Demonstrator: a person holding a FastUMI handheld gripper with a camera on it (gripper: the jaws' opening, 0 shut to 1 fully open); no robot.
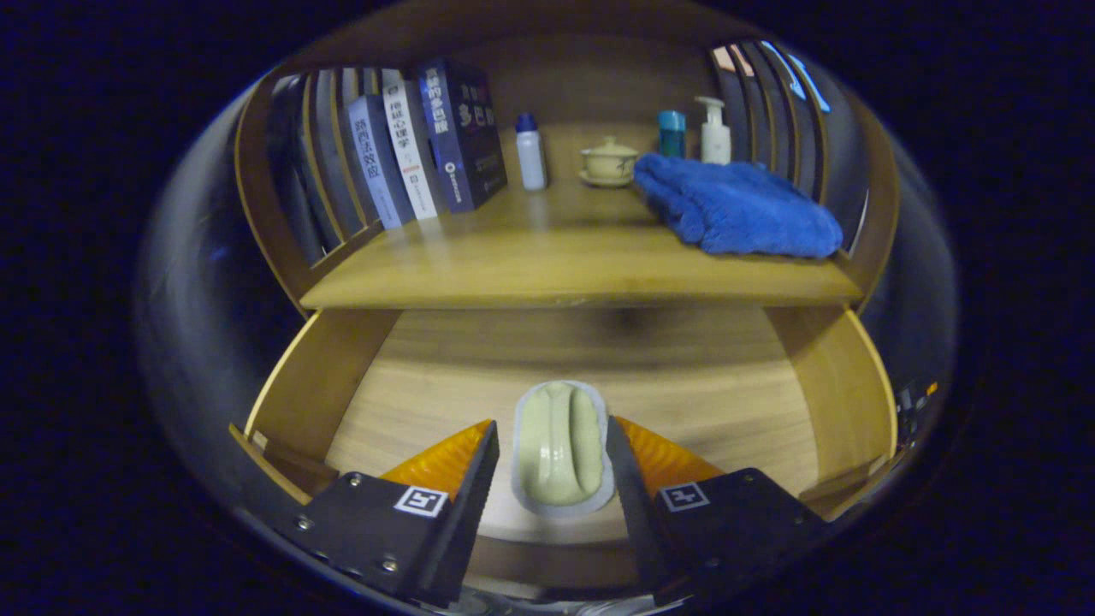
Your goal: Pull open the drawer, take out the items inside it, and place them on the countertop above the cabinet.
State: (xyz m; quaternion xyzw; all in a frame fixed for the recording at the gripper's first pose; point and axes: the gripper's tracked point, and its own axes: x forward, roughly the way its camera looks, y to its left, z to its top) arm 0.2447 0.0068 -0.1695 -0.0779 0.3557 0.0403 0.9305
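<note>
The wooden drawer [318, 385] stands pulled open below the countertop [530, 257]. On its floor lies one item, a pale green oblong piece on a light grey base [560, 449], lengthwise along my fingers. My gripper [552, 422] is lowered into the drawer and straddles this piece, one finger on each side. The right fingertip [618, 445] is at the piece's edge, while a thin strip of drawer floor shows between the left fingertip [486, 453] and the piece. The jaws stand open around it.
On the countertop a folded blue towel [736, 210] lies at the right. Books [428, 141] lean at the left, with a white bottle [530, 152], a lidded cup on a saucer [608, 161], a teal bottle [671, 133] and a pump bottle [714, 131] at the back.
</note>
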